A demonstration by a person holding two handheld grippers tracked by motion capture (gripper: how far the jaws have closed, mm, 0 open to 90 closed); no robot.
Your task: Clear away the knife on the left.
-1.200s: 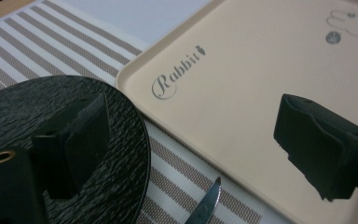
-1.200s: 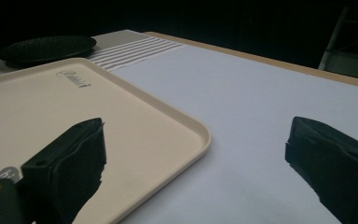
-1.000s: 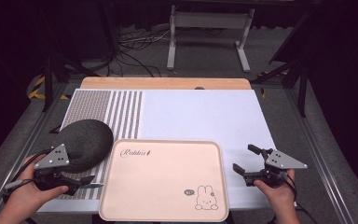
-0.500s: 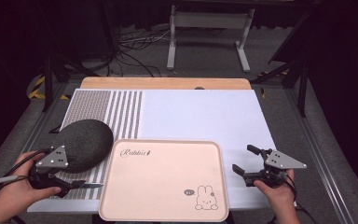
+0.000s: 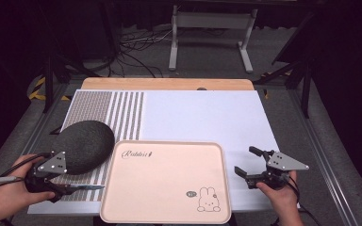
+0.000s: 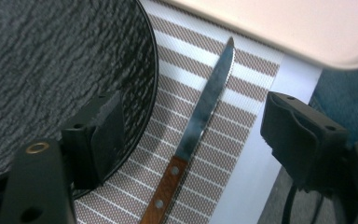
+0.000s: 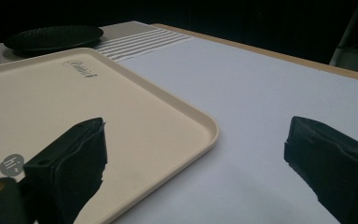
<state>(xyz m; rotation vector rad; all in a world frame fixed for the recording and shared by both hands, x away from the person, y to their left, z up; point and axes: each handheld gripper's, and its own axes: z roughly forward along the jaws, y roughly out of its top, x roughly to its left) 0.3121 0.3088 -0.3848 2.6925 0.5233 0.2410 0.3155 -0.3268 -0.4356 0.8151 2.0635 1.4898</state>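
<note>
Progress is at the pickup stage: my left gripper (image 6: 186, 140) straddles the knife (image 6: 193, 135), jaws apart and just closing, pads not yet touching it. Knife lies flat on the striped mat (image 6: 242, 74), at 9 o'clock of the tray (image 5: 167, 181), blade tip just short of the tray rim, beside the dark plate (image 5: 85, 146). Nothing lifted, nothing on the tray. My right gripper (image 5: 252, 165) hovers at 3 o'clock of the tray, jaws apart, empty. Count on the tabletop (image 5: 207, 113): one knife, one plate, one tray, one mat.

Recording lab or studio. Dark surroundings enclose a framed table (image 5: 264, 101). Loose cables (image 5: 136, 52) and a metal stand (image 5: 209, 33) occupy the upper centre floor.
</note>
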